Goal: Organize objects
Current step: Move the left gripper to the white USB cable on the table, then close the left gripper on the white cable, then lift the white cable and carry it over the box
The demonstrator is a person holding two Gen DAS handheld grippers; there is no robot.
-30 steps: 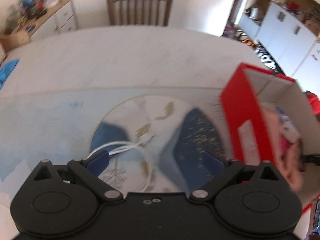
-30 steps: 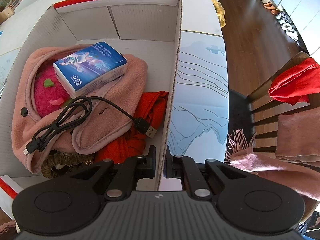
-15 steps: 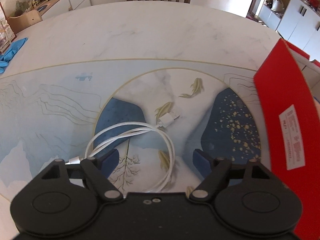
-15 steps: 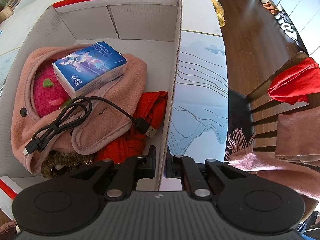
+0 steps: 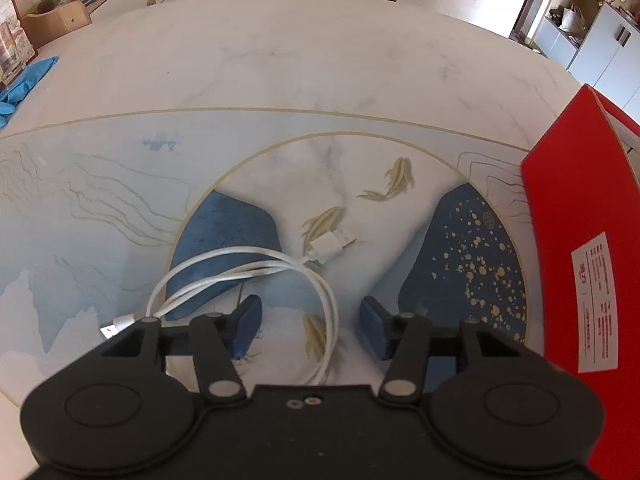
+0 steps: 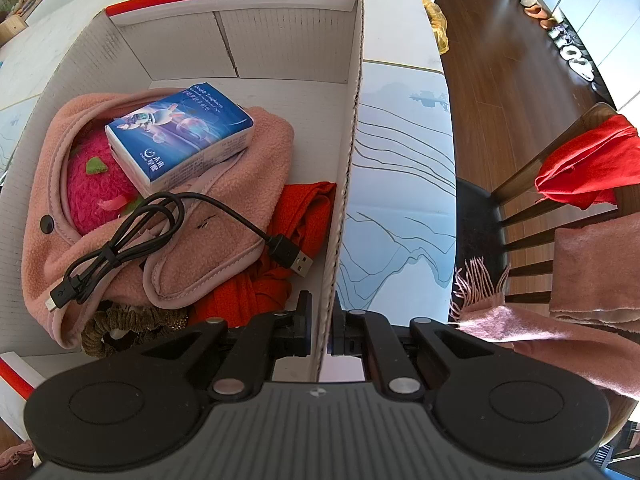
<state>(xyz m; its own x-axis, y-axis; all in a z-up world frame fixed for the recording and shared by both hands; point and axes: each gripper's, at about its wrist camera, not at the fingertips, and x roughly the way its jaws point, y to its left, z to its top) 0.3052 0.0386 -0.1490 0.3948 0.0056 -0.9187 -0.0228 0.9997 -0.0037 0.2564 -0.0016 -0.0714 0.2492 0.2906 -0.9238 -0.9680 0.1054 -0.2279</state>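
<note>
Jaws closing, left gripper (image 5: pixel 308 326) straddling white cable (image 5: pixel 326 312) loop (untouched).

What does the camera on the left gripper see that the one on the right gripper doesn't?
Only the left wrist view shows the white cable coiled on the table, a strand lying between the closing left gripper.

Only the right wrist view shows inside the box: a black cable, a tissue pack and a pink garment, with the right gripper clamped on the box wall.

Both show the red box.

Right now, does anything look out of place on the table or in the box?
Yes: the white cable lies loosely coiled on the table, outside the box that already holds the black cable.
</note>
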